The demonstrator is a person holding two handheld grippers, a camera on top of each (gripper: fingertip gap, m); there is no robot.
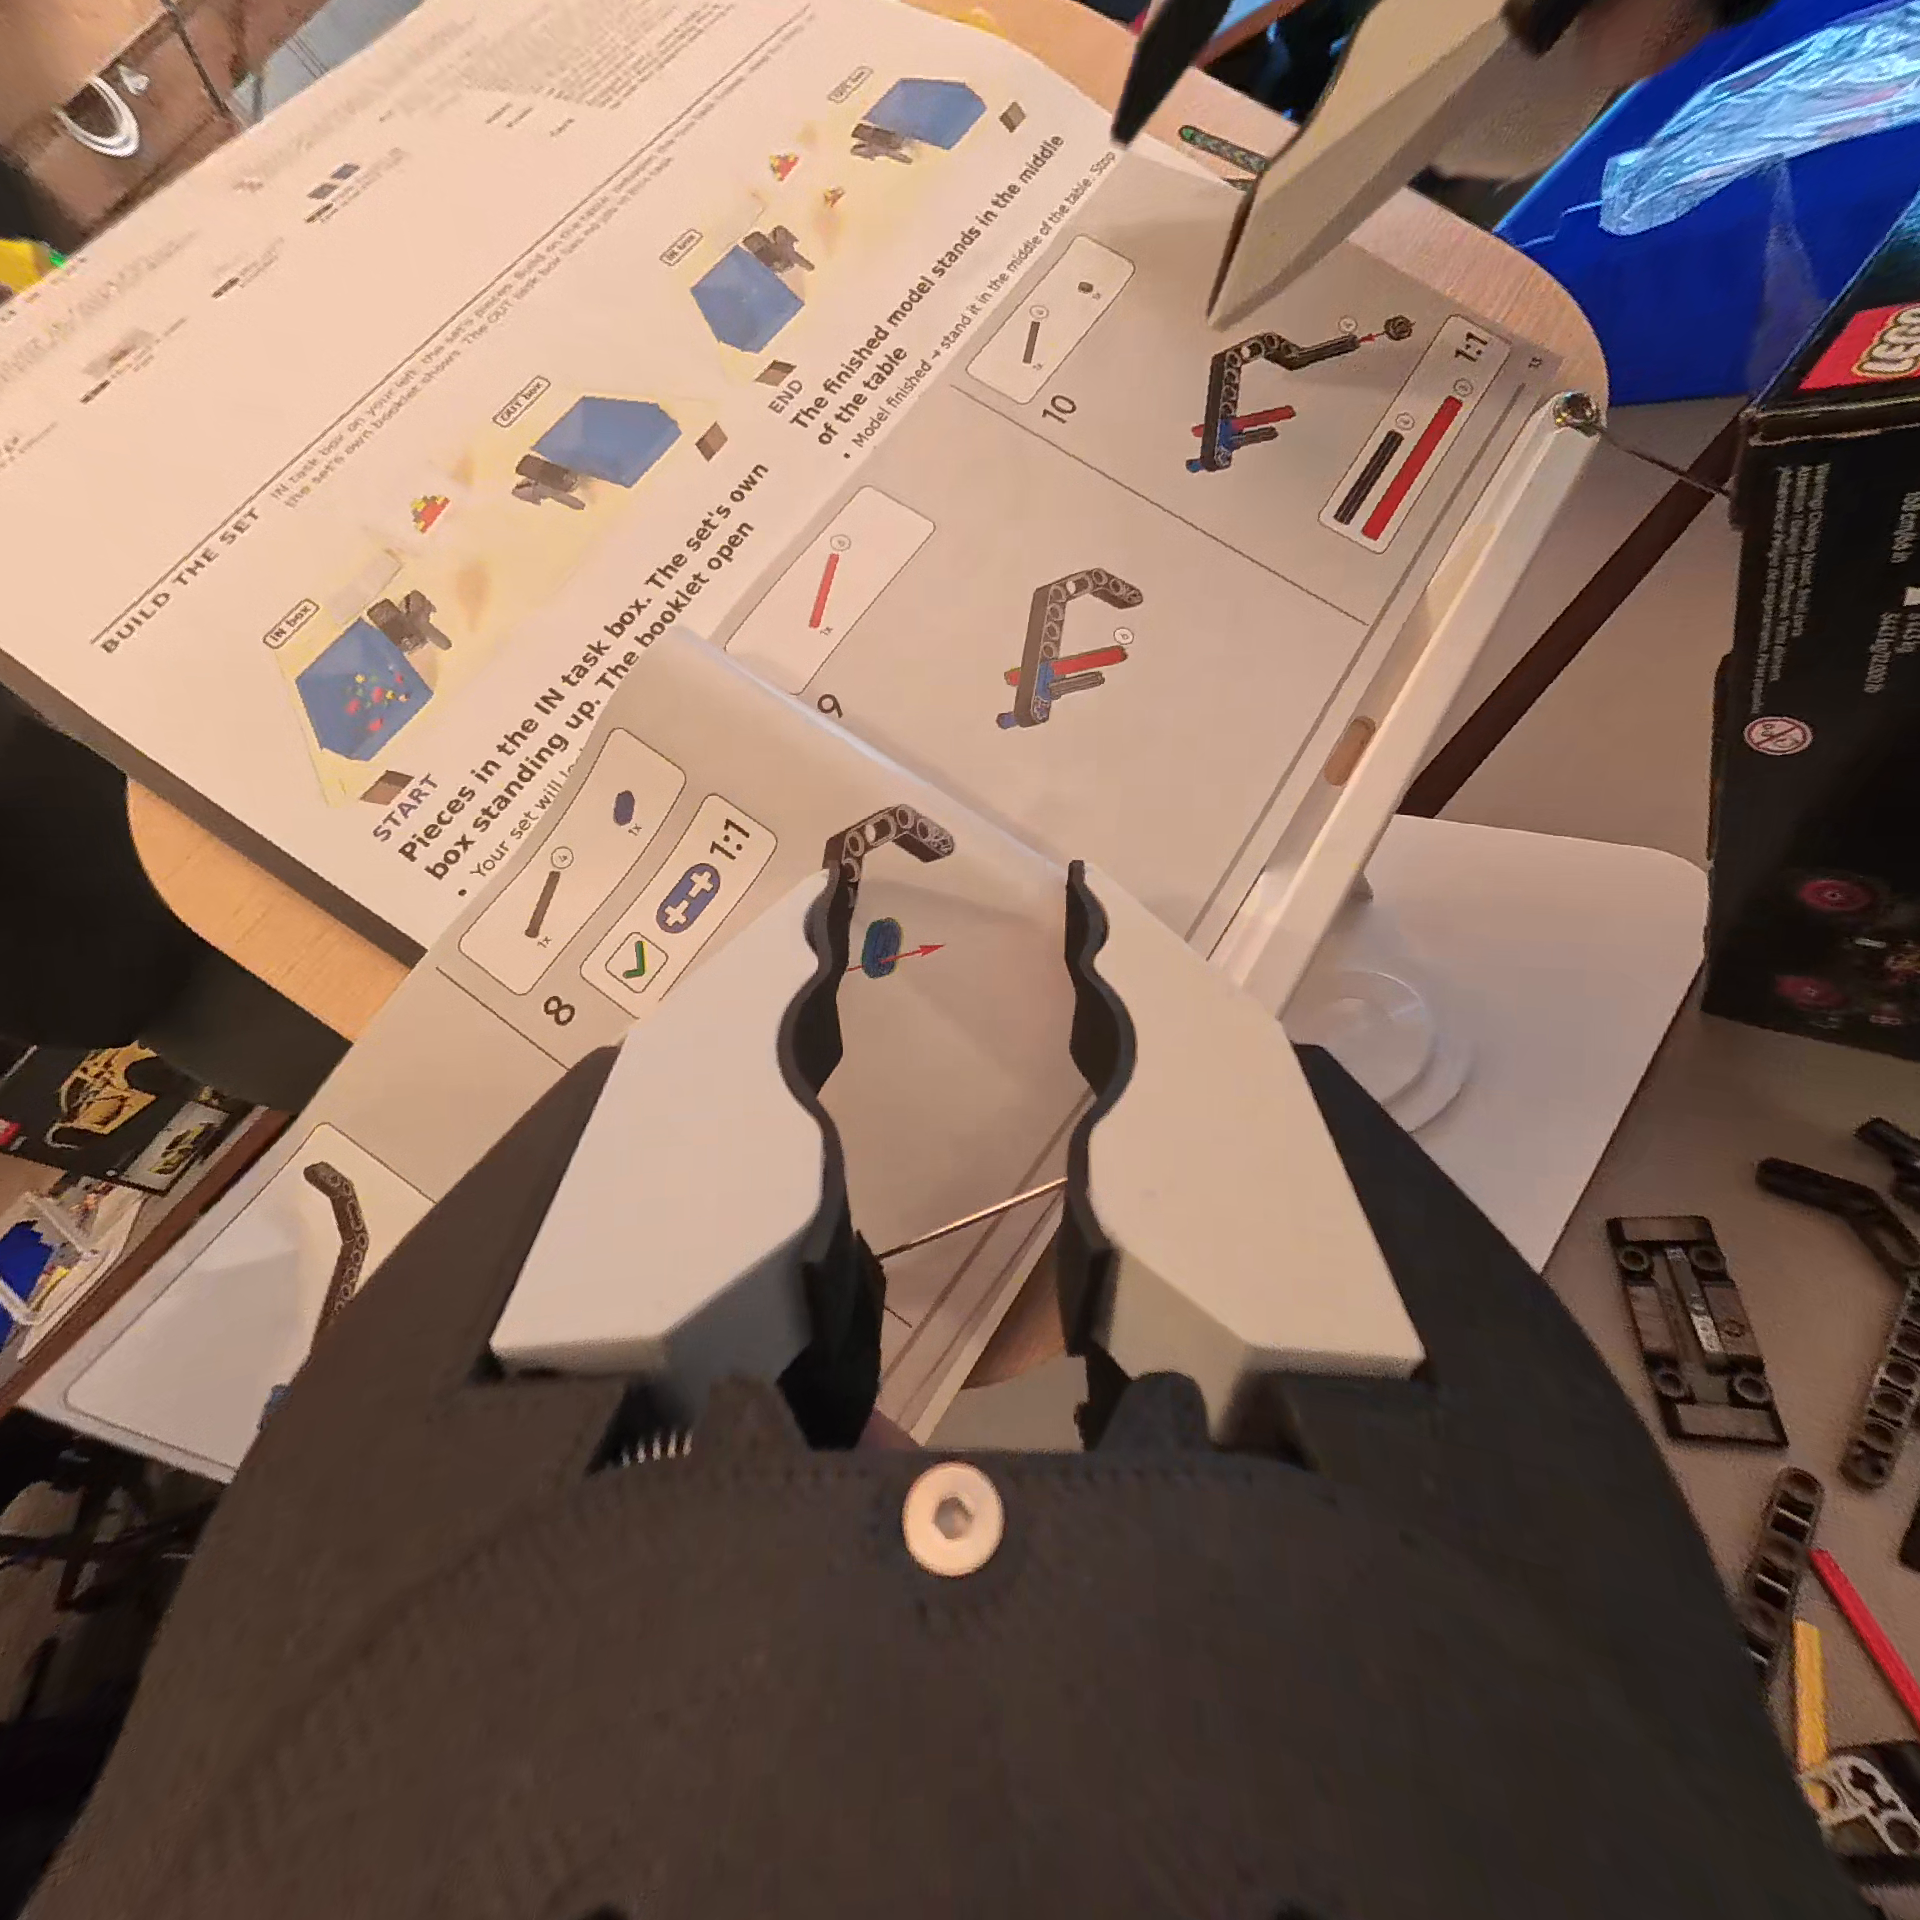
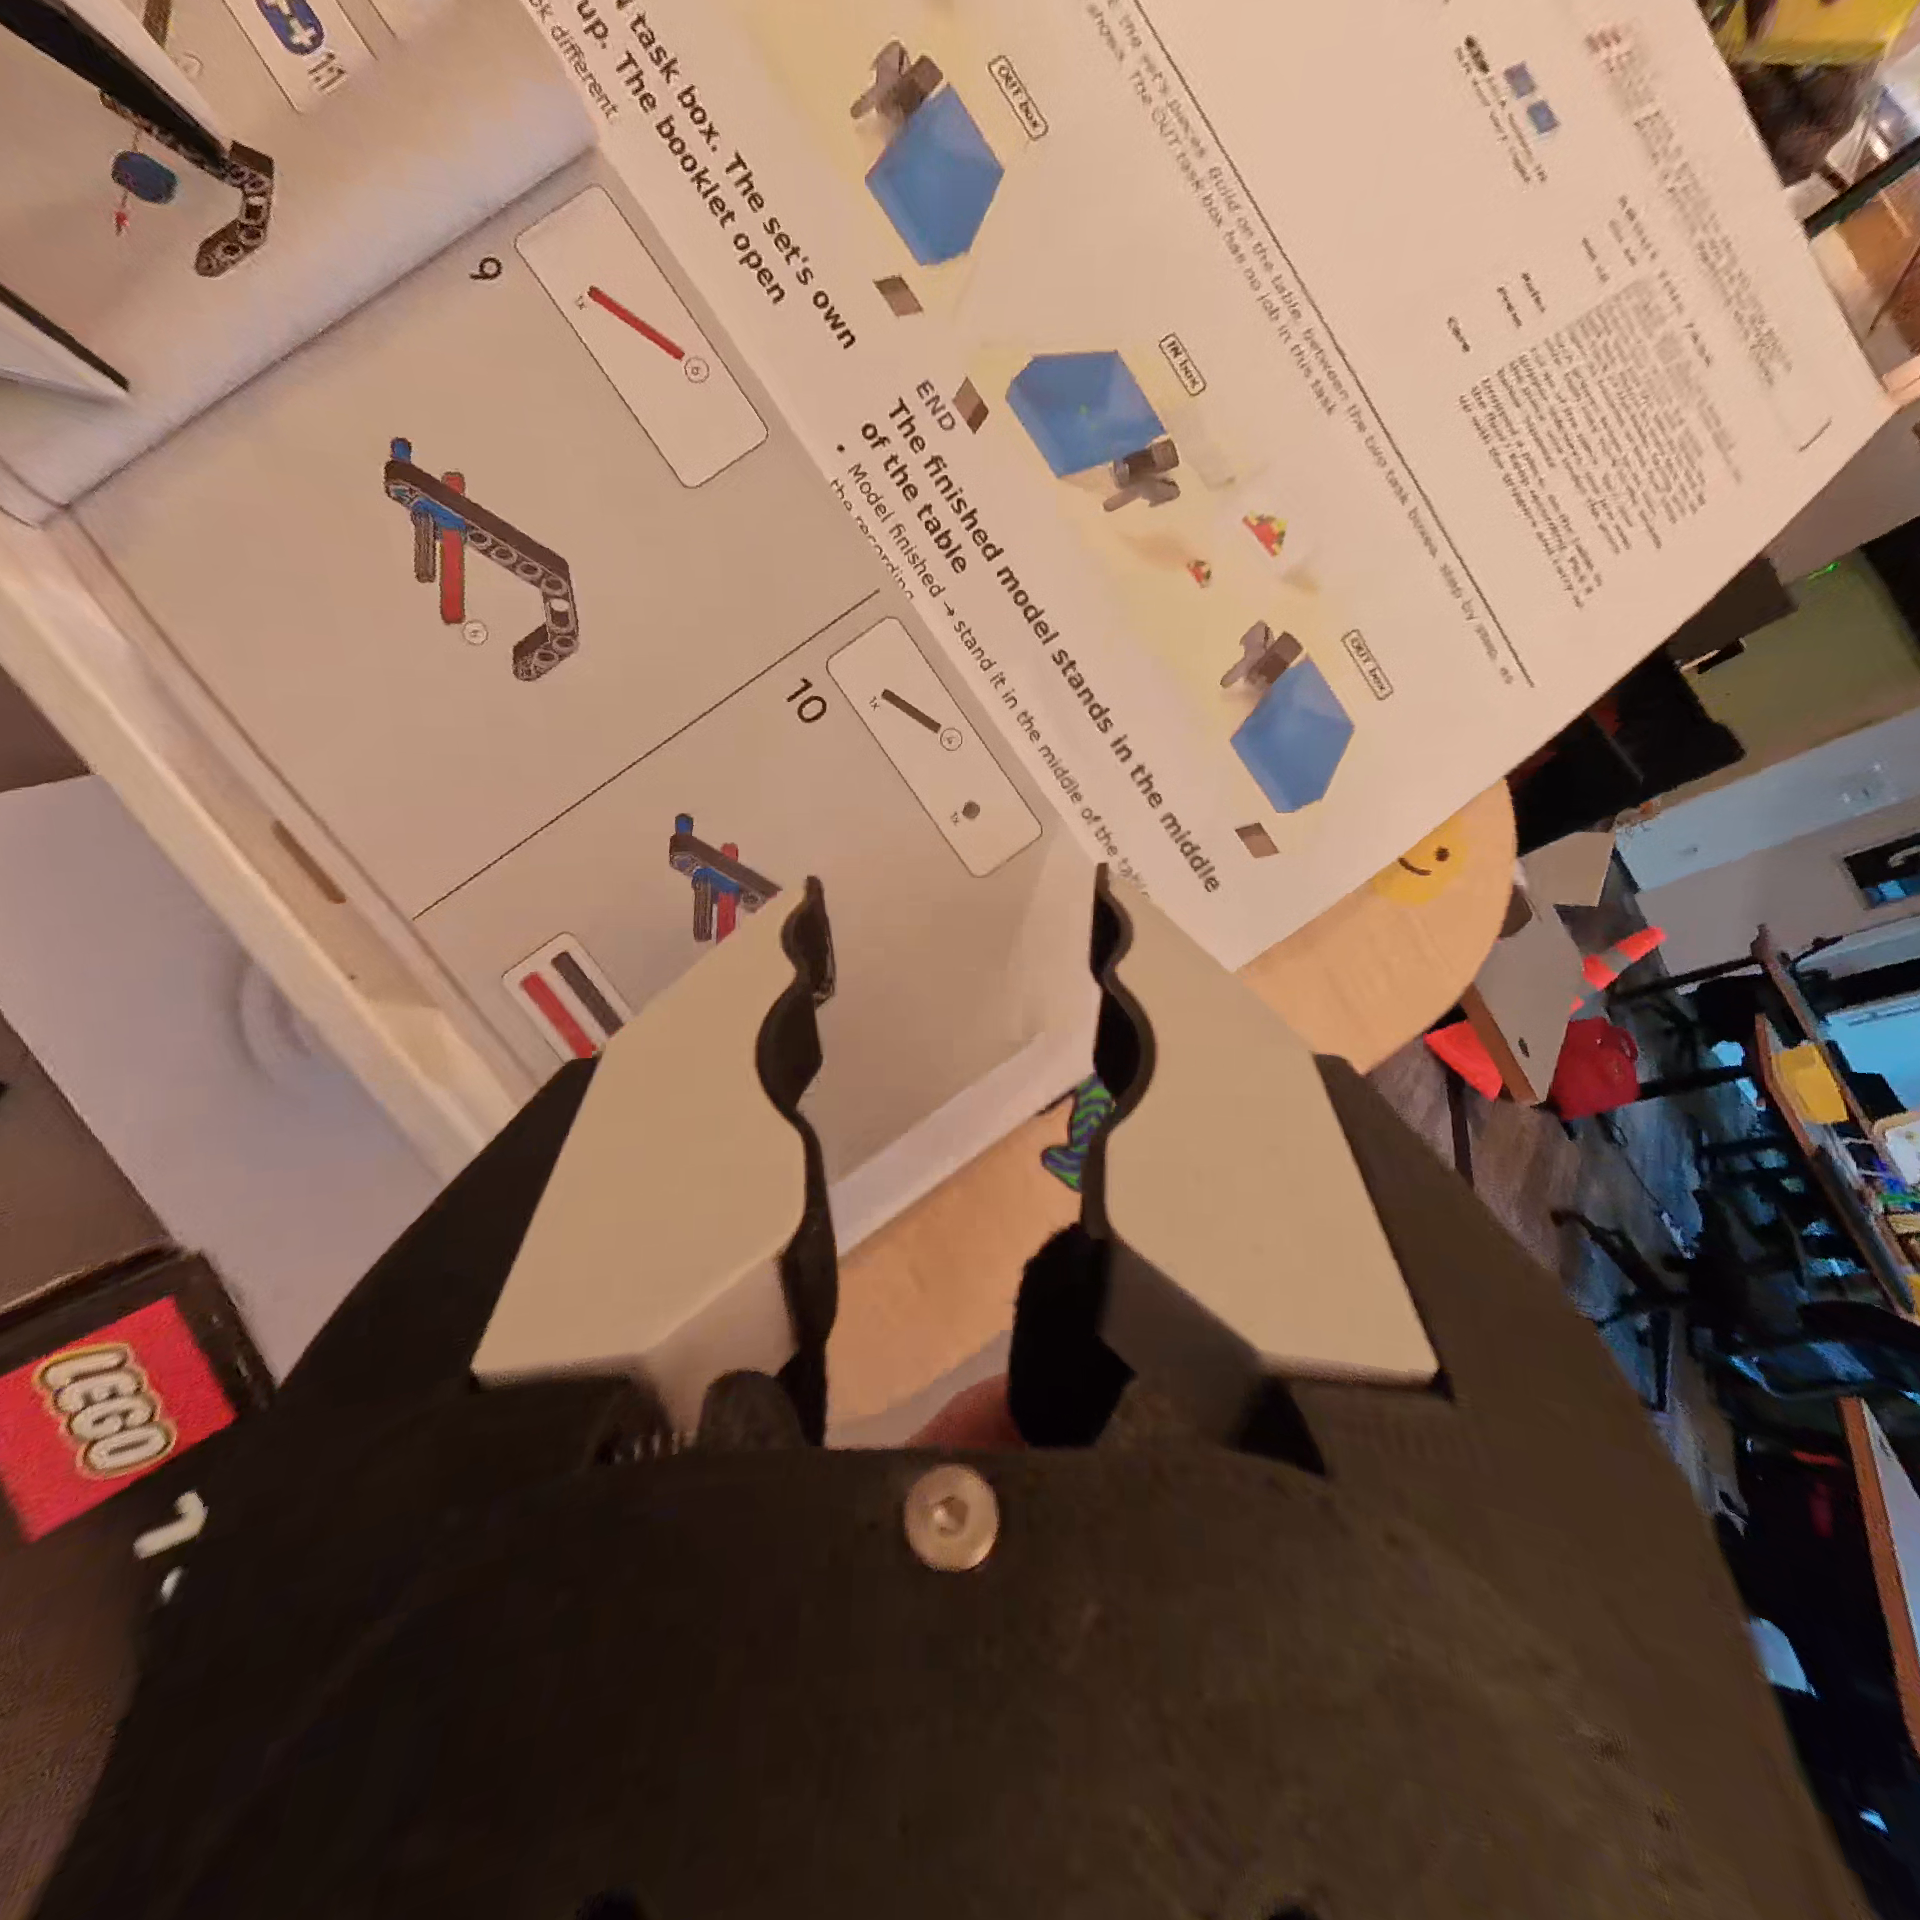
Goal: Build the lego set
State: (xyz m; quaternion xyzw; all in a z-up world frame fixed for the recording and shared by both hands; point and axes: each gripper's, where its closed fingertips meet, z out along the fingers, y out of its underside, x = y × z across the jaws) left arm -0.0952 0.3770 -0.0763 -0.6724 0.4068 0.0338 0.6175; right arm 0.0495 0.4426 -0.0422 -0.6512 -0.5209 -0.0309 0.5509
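The left gripper (image 1: 951,883) hangs over the open booklet (image 1: 1122,665), its fingers (image 1: 727,1122) apart at a middling width with nothing between them; only the page shows through the gap. The booklet rests on a white stand (image 1: 1455,623), its pages running from about 7 o'clock up to 1 o'clock in the left wrist view, and a larger instruction sheet (image 1: 468,364) lies partly under it toward 10 o'clock. At 1 o'clock the right gripper's pale finger (image 1: 1320,177) points down at the booklet's far page, tip close to the paper; whether it touches cannot be told. The right gripper (image 2: 956,894) is likewise parted and empty, aimed at the lower step of the same page (image 2: 582,665). Loose lego pieces lie on the tabletop (image 1: 1621,1174) at 4 o'clock in the left view: a flat black plate (image 1: 1694,1340), long axis running 11 to 5 o'clock; black holed beams (image 1: 1891,1371) beside it, lengths running roughly 1 to 7 o'clock; a thin red axle (image 1: 1865,1631) slanting 11 to 5 o'clock; and a yellow piece (image 1: 1810,1683) standing nearly 12 to 6. No assembled model shows. The black set box (image 1: 1829,665) stands at 3 o'clock, just beside the stand's base.
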